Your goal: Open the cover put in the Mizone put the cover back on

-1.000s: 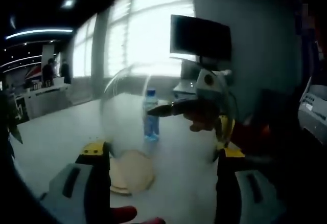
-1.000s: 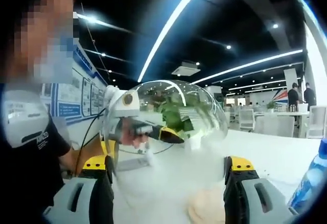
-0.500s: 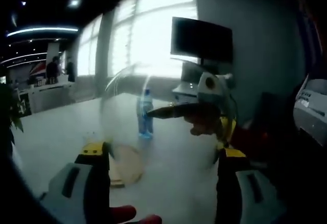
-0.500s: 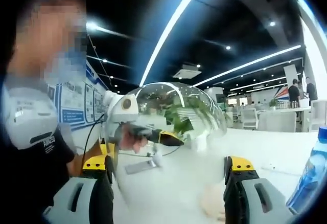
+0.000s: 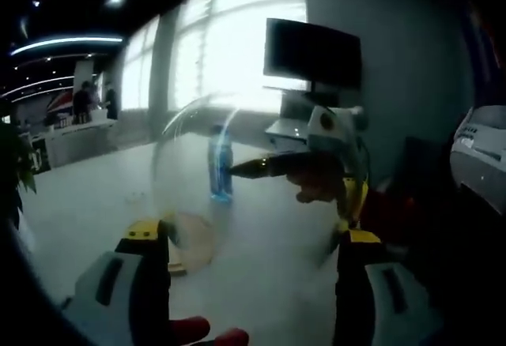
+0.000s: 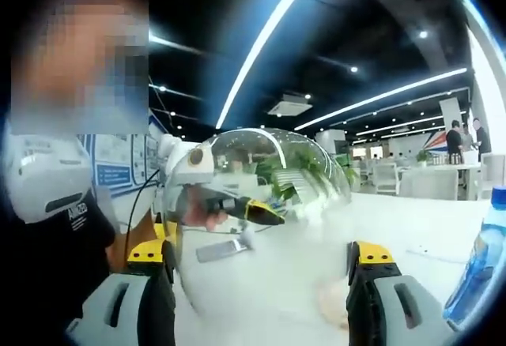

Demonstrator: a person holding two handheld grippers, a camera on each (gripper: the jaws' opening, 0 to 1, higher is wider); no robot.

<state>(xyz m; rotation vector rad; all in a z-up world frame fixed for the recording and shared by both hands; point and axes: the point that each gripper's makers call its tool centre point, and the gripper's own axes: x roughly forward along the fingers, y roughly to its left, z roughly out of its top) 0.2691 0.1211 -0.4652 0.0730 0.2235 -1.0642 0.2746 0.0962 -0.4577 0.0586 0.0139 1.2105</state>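
A clear dome cover [image 5: 261, 196] hangs above the white table, lifted off its round wooden base [image 5: 188, 239]. My left gripper [image 5: 251, 239] has its jaws wide apart with the dome's sides between them. Through the dome I see the right gripper [image 5: 316, 164] gripping the far side. The blue Mizone bottle [image 5: 220, 166] stands upright on the table beyond the dome. In the right gripper view the dome [image 6: 261, 220] sits between the right gripper's [image 6: 254, 255] jaws, the left gripper [image 6: 225, 204] shows through it, the bottle [image 6: 477, 271] is at the right edge and the base [image 6: 336, 302] lies low.
A white table [image 5: 87, 204] stretches left. A dark monitor [image 5: 312, 54] stands at the back near bright windows. A person in a dark shirt [image 6: 55, 235] is close at the left of the right gripper view. White chairs [image 6: 431, 182] stand far off.
Both views have swung while the dome stays fixed between the jaws. In the left gripper view the bottle and wooden base have slid leftward; the base now sits further from the dome's middle.
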